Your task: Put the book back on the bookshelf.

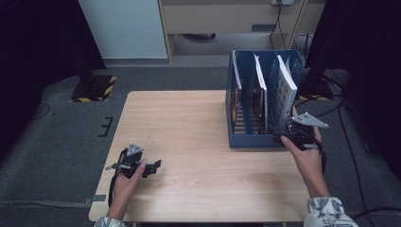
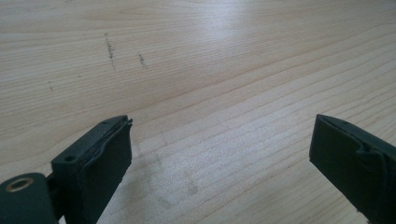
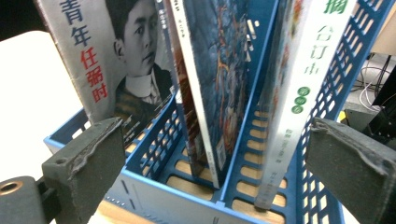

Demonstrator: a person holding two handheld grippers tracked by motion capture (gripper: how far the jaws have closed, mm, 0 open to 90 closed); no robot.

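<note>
The white-spined book (image 3: 299,88) stands upright in the blue rack's (image 1: 255,140) rightmost slot, leaning on the divider – spine out toward the person, prob. so it can be pinched from the front. The right gripper (image 3: 219,163) hangs just in front w/ fingers wide apart, nothing held, lined up roughly on that spine. The left gripper (image 1: 153,167) rests low on the tabletop (image 1: 189,132), well apart, fingers apart too – parked out of the way.

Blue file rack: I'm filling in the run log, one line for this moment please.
right gripper: open, facing blue file rack | white-spined book: upright, nearest | left gripper: open over table
</note>
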